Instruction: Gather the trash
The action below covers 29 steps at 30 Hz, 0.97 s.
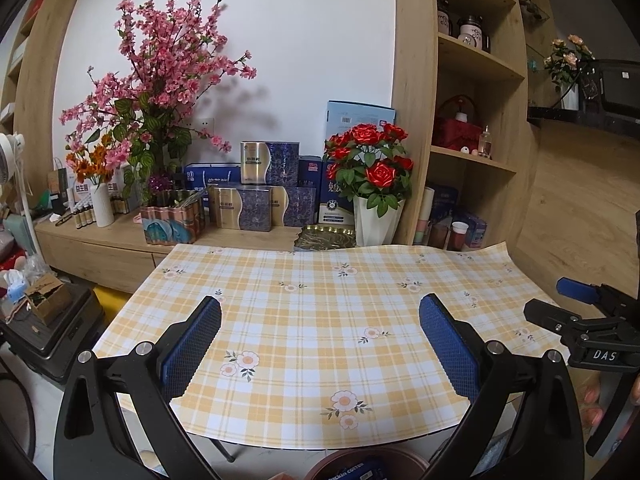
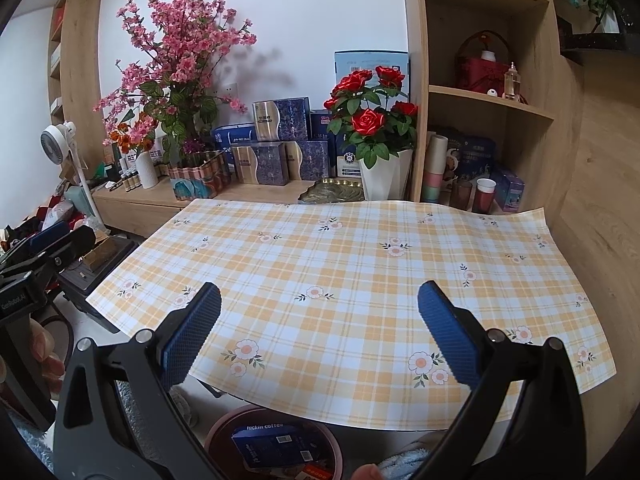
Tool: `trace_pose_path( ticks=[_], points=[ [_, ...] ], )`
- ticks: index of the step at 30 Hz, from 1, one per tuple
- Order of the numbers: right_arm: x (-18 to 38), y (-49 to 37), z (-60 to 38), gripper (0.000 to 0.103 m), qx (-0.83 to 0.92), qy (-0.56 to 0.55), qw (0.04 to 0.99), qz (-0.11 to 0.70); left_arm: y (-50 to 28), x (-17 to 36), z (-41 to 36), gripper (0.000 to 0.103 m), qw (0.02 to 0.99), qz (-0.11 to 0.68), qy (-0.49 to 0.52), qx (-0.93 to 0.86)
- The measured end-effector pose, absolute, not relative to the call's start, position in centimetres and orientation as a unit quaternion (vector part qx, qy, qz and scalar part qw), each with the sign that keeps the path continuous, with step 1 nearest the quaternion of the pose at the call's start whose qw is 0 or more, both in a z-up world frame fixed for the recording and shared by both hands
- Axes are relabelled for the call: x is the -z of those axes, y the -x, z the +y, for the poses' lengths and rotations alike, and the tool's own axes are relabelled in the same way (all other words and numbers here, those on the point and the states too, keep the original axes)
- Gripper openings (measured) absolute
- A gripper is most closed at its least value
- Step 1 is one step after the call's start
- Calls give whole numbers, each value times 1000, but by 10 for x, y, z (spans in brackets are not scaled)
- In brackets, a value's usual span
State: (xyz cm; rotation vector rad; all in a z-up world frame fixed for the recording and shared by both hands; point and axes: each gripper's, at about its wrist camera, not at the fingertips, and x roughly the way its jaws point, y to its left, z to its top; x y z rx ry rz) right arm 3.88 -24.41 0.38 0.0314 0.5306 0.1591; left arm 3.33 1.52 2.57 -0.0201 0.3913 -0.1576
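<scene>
A table with a yellow plaid flowered cloth [image 1: 320, 320] [image 2: 340, 280] fills both views; I see nothing lying on it. Below its near edge stands a pinkish-brown bin [image 2: 224, 428] [image 1: 340, 458] holding a blue "luckin coffee" box [image 2: 280, 446] and other scraps. My left gripper [image 1: 320, 320] is open and empty above the near edge of the table. My right gripper [image 2: 320, 308] is open and empty too, above the near edge. The right gripper also shows at the right edge of the left wrist view [image 1: 576, 308]; the left gripper shows at the left edge of the right wrist view [image 2: 52, 244].
Behind the table a wooden sideboard [image 1: 100, 236] carries pink blossoms [image 1: 160, 72], red roses in a white pot [image 1: 372, 168], blue and gold boxes [image 1: 260, 192] and a gold tray [image 1: 324, 236]. Shelves [image 1: 472, 120] with cups stand at right. A black appliance [image 1: 52, 332] stands left.
</scene>
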Motion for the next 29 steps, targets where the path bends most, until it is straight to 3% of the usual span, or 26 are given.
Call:
trace_pose_path(
  ticks=[29],
  points=[
    [0,-38,-246,97,-75,-13,960,269,-33,-26,13,97,978,201,-27,41]
  ],
)
